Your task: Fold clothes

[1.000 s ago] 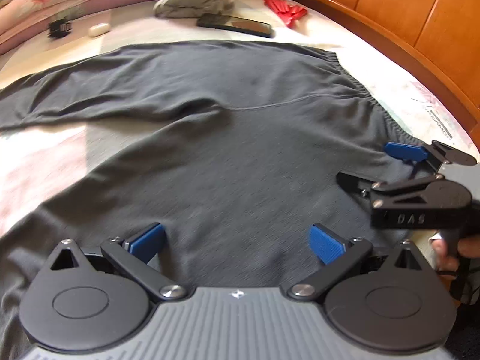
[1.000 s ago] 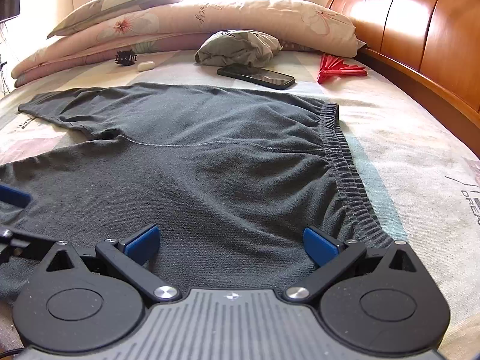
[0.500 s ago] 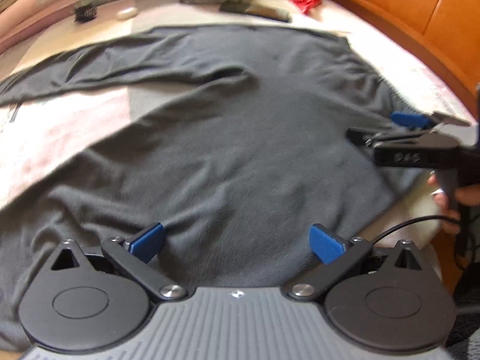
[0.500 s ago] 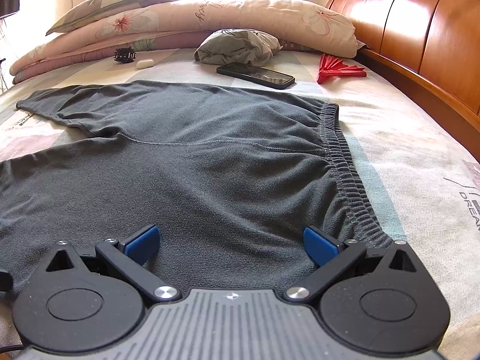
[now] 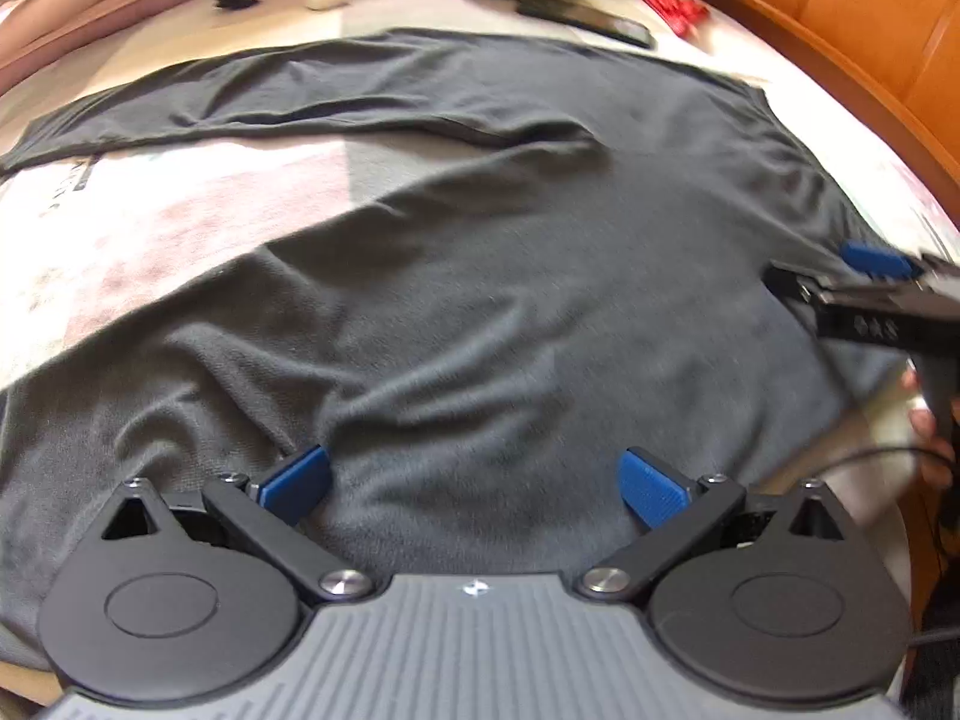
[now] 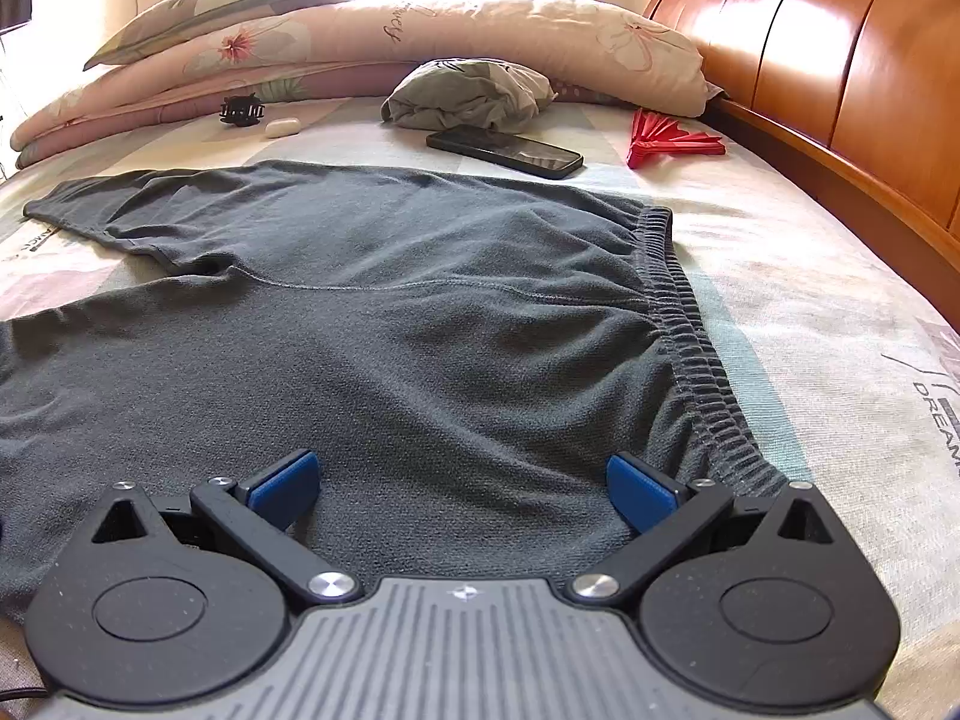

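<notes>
Trousers (image 6: 384, 324) spread flat on the bed (image 6: 810, 300)
Both the left hand-held gripper (image 5: 474, 480) and right hand-held gripper (image 6: 462, 480) sit lower centre (fingers apart) over grey fabric, gripping nothing.

bed (image 6: 798, 300) | my grey trousers (image 6: 390, 330) spread mid-bed | headboard side: phone (image 6: 504, 150), red fan (image 6: 672, 141), pillows (image 6: 420, 42)
</notes>
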